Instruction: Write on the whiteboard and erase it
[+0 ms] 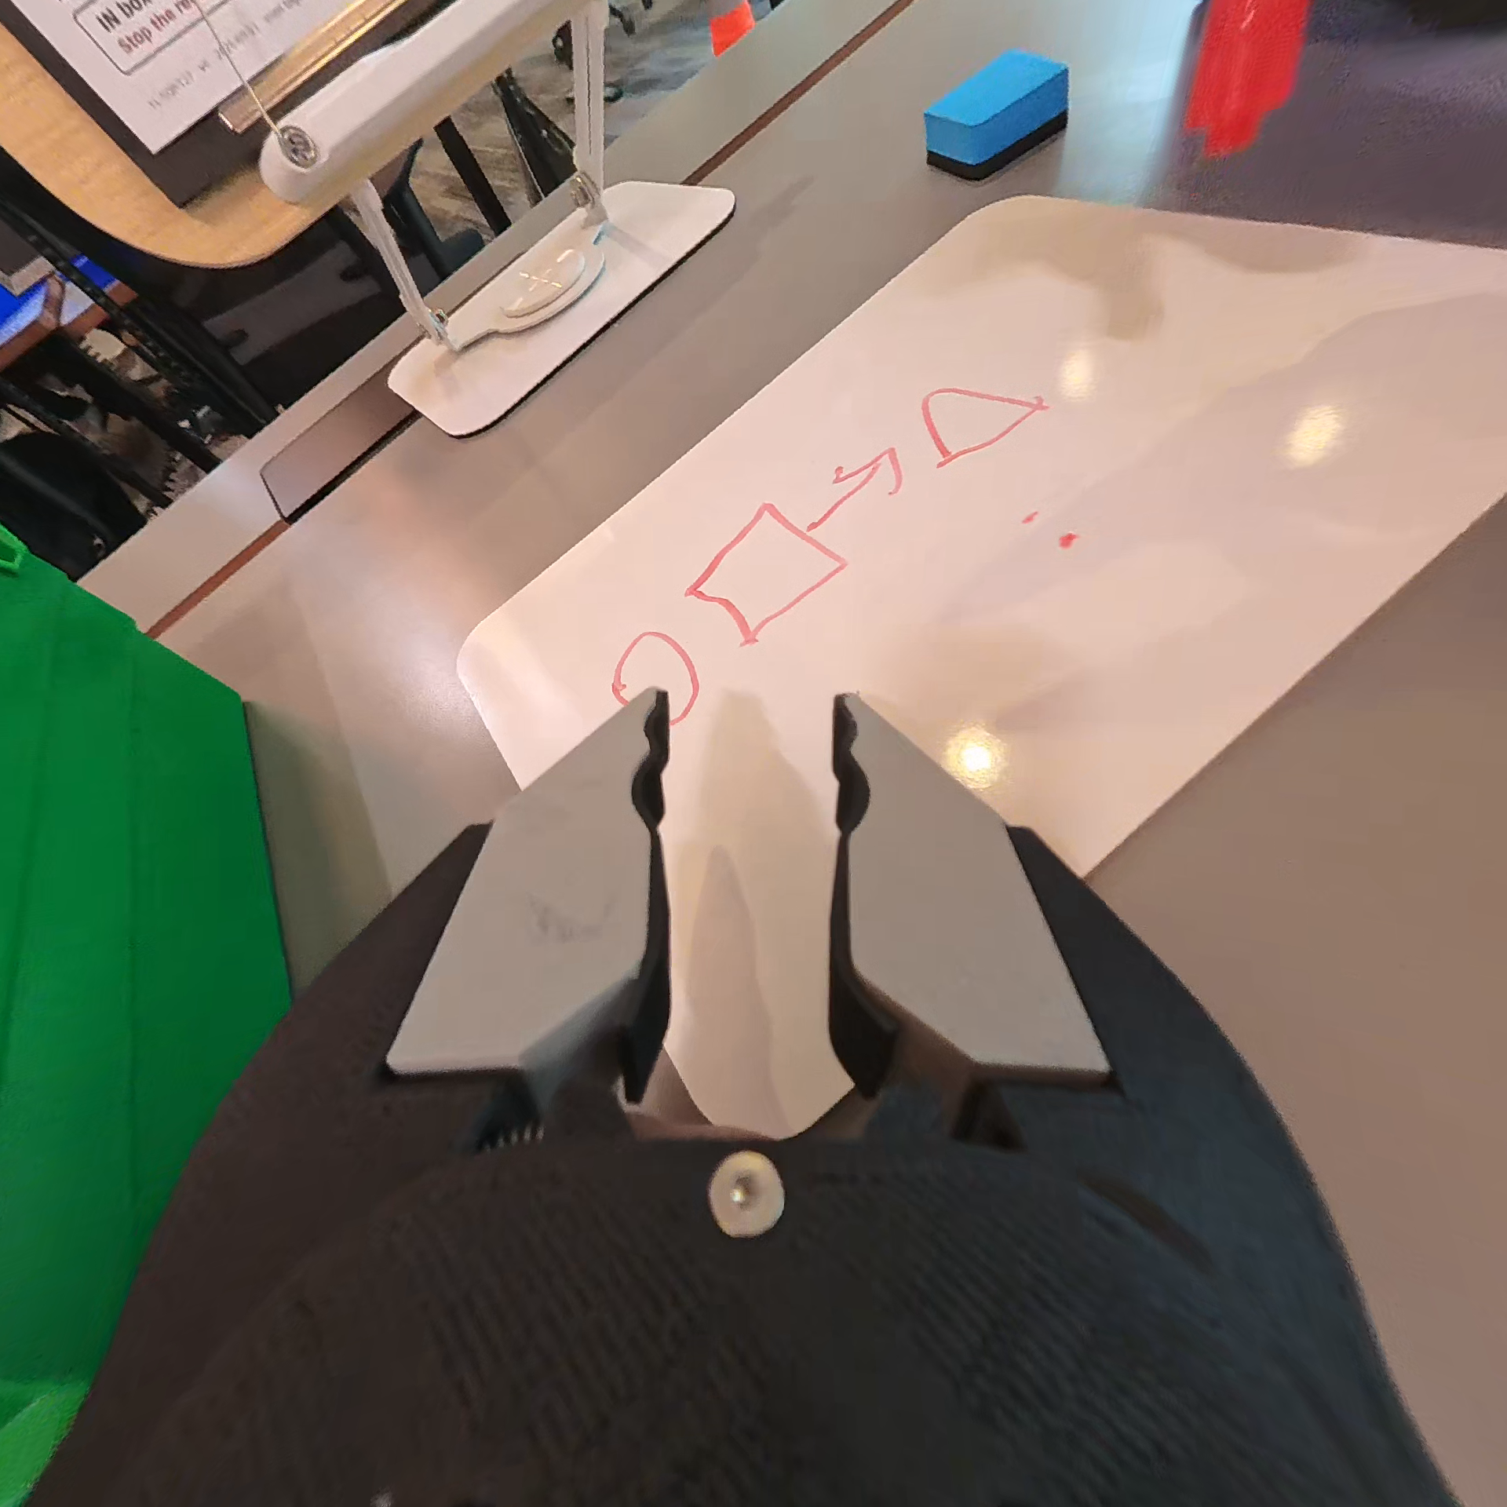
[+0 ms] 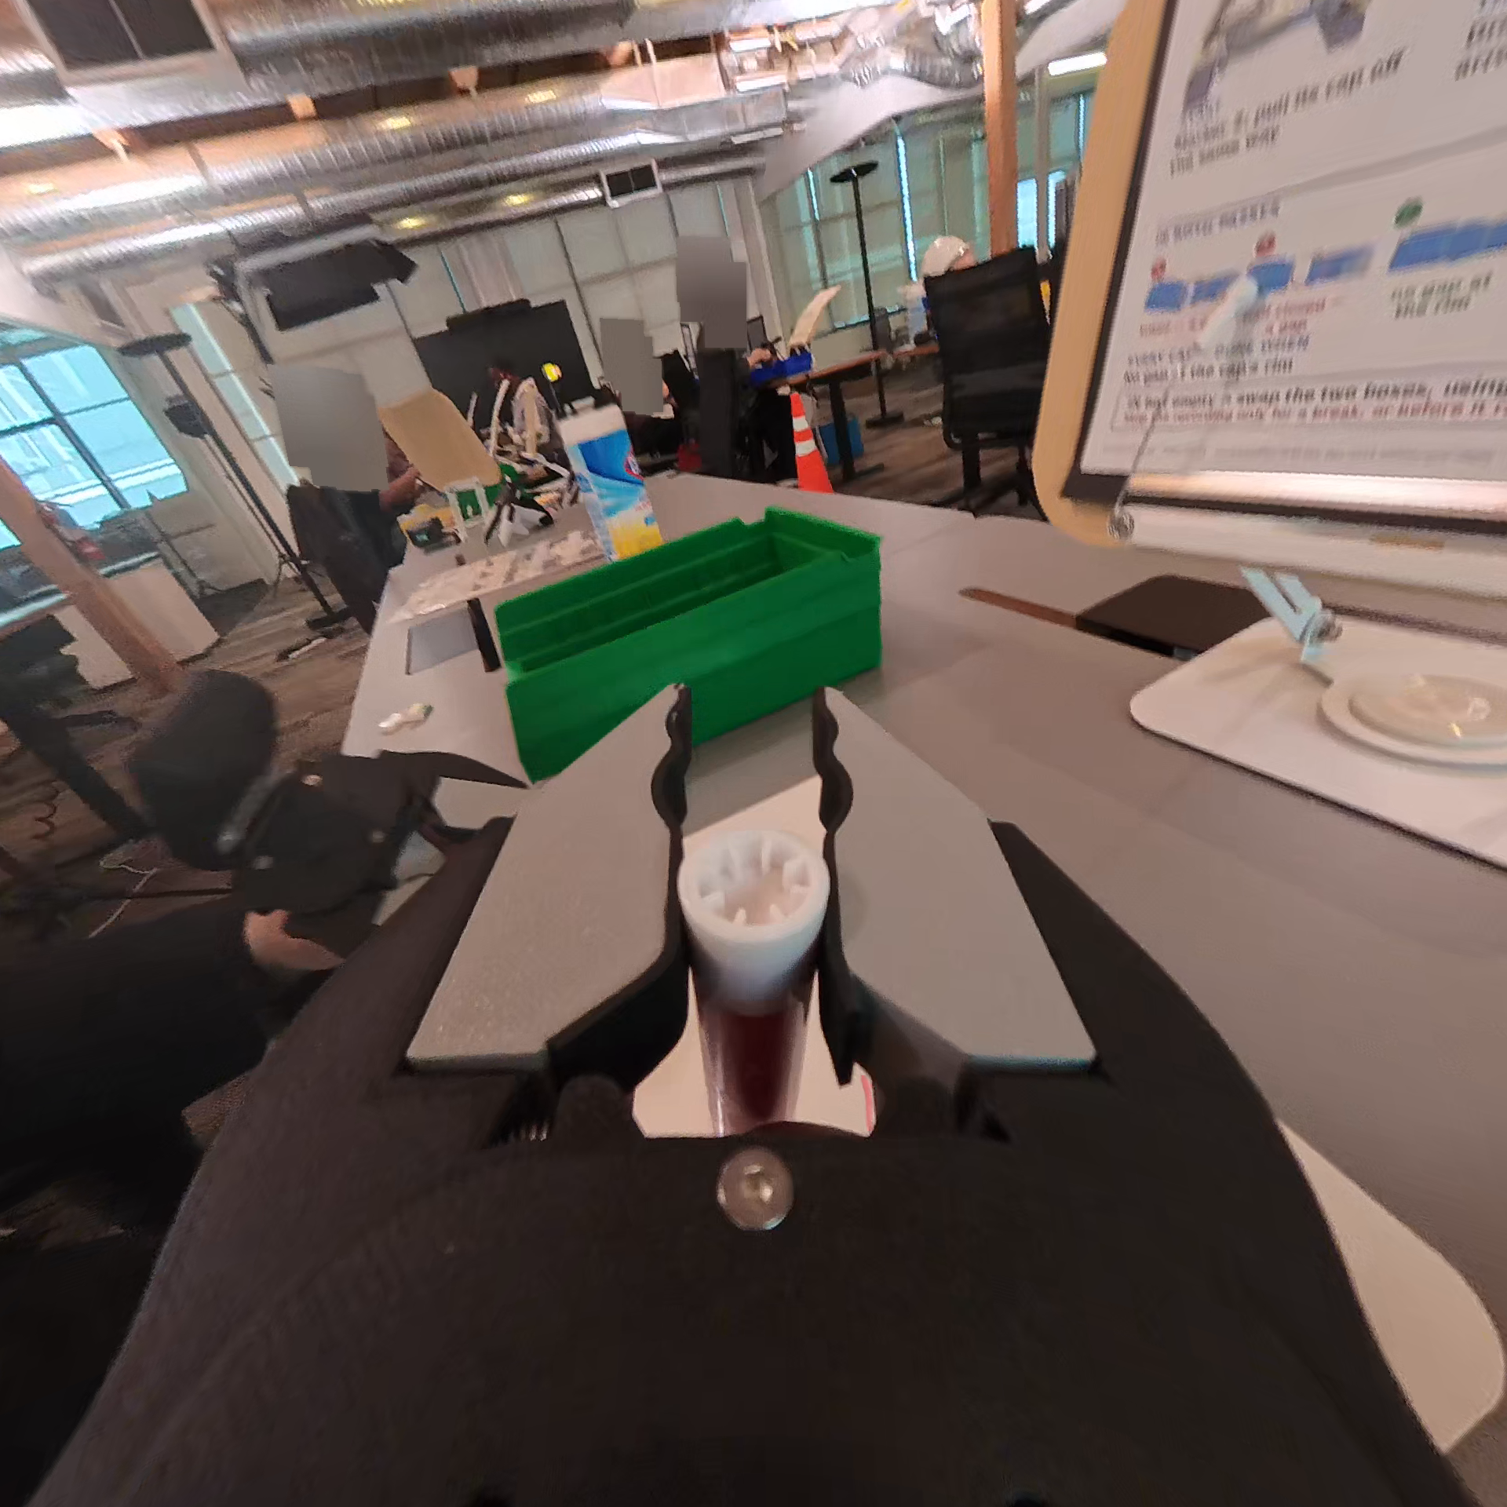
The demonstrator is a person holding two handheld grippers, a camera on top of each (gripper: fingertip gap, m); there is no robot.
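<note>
In the left wrist view the left tool (image 1: 750, 709) hangs over the near end of the whiteboard (image 1: 1060, 652), its two fingers spread with nothing between them; the board lies flat on the grey tabletop (image 1: 1305, 978), and its near edge is hidden under the tool's black body. On the board, in red ink, run a circle (image 1: 652, 677), a square (image 1: 766, 575), an arrow (image 1: 860, 489) and a triangle (image 1: 974, 424) from near left to far right, with two small red dots (image 1: 1052, 528) beside them; the circle's near side is cut off by the left finger. A blue eraser with a black base (image 1: 996, 112) sits on the tabletop beyond the board's far edge, apart from it; a blurred red shape (image 1: 1239, 73) at the top right is too smeared to name. A white stand (image 1: 563, 326) rests left of the board, its upper part cut off; a green bin (image 1: 122, 978) fills the left edge, only partly in frame.

In the right wrist view the right tool (image 2: 752, 701) pinches a red marker (image 2: 754, 962), seen end-on with its white butt facing up; the tip is hidden below, so contact with the board cannot be told. The left tool's dark body (image 2: 326, 832) shows at the left, blurred. Beyond lie the green bin (image 2: 693, 636), open-topped, and a wipes canister (image 2: 607, 489); the stand's clipboard (image 2: 1305, 269) is cut off at the right.
</note>
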